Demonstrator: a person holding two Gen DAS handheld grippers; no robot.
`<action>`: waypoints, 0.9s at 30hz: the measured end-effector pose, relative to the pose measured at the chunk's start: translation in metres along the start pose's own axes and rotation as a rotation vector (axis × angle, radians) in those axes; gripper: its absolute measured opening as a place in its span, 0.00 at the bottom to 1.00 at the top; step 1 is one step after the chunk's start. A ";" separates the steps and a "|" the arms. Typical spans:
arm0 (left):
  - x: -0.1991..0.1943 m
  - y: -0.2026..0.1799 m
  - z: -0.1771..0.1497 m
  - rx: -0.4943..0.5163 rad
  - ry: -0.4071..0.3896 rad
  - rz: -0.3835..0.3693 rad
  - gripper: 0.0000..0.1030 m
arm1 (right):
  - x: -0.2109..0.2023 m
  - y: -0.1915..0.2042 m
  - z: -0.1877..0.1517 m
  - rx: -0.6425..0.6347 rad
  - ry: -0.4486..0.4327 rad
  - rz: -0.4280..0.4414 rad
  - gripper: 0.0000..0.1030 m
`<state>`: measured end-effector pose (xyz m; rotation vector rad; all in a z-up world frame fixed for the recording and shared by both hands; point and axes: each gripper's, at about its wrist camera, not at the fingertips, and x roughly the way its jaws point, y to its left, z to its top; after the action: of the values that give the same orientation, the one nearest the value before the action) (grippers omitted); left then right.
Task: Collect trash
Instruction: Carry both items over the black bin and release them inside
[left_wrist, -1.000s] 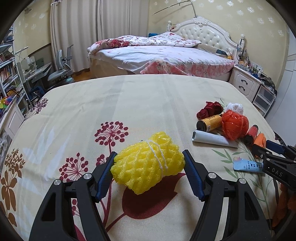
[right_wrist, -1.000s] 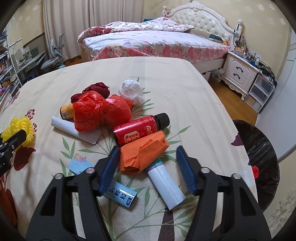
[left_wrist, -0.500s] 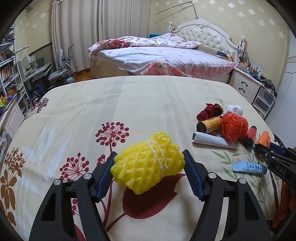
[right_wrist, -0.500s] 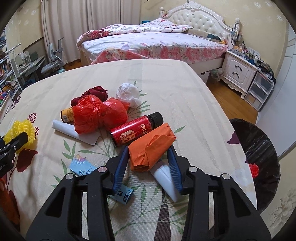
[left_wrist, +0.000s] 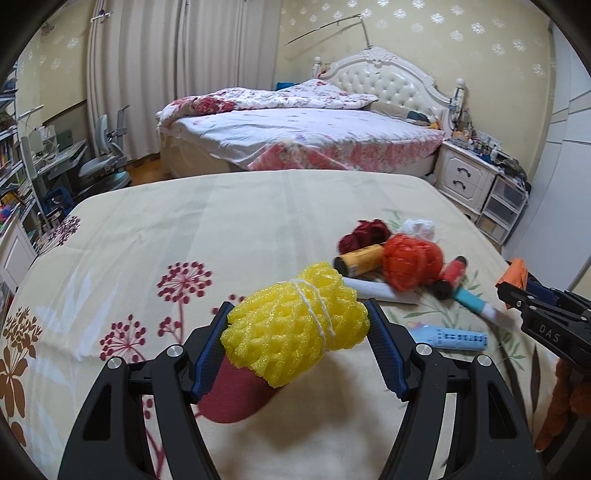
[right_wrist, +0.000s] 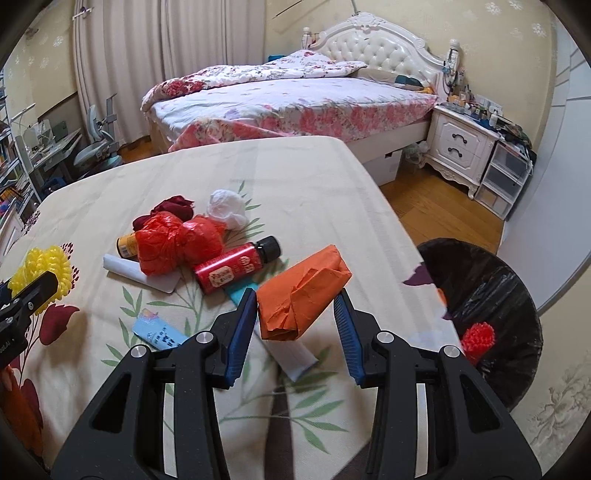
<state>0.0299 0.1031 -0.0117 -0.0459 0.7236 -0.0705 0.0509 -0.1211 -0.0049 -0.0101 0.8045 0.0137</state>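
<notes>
Trash is in both grippers at once: the left gripper (left_wrist: 297, 326) clamps a yellow foam net (left_wrist: 295, 325) tied with white string, lifted clear of the floral tablecloth (left_wrist: 221, 221), while the right gripper (right_wrist: 295, 310) pinches a crumpled orange paper wad (right_wrist: 301, 291) just above the clutter. To do the carry well, I would judge each hand should rise clear of the pile before swinging toward the black-lined bin (right_wrist: 484, 291), which stands off the table's right edge with a red foam net (right_wrist: 478, 338) already inside; the wad goes first, being nearer. Foam net is springy and light, so a firm squeeze holds it but release may cling. Paper is creased, stiff, irregular. Left on the cloth: a glossy red bottle (right_wrist: 231, 269) with a black cap, a knotted red plastic bag (right_wrist: 177, 243), a white tissue ball (right_wrist: 225, 208), a white-and-teal tube (right_wrist: 291, 354), and a flat blue packet (right_wrist: 159, 334).
</notes>
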 end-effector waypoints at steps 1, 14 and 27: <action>-0.001 -0.006 0.001 0.009 -0.005 -0.013 0.67 | -0.002 -0.005 0.000 0.007 -0.004 -0.008 0.41; 0.000 -0.103 0.012 0.140 -0.045 -0.186 0.67 | -0.023 -0.090 -0.009 0.122 -0.035 -0.152 0.41; 0.020 -0.201 0.028 0.256 -0.070 -0.304 0.67 | -0.020 -0.162 -0.019 0.232 -0.046 -0.263 0.41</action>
<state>0.0538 -0.0987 0.0099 0.0866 0.6287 -0.4492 0.0257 -0.2837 -0.0031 0.1037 0.7502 -0.3267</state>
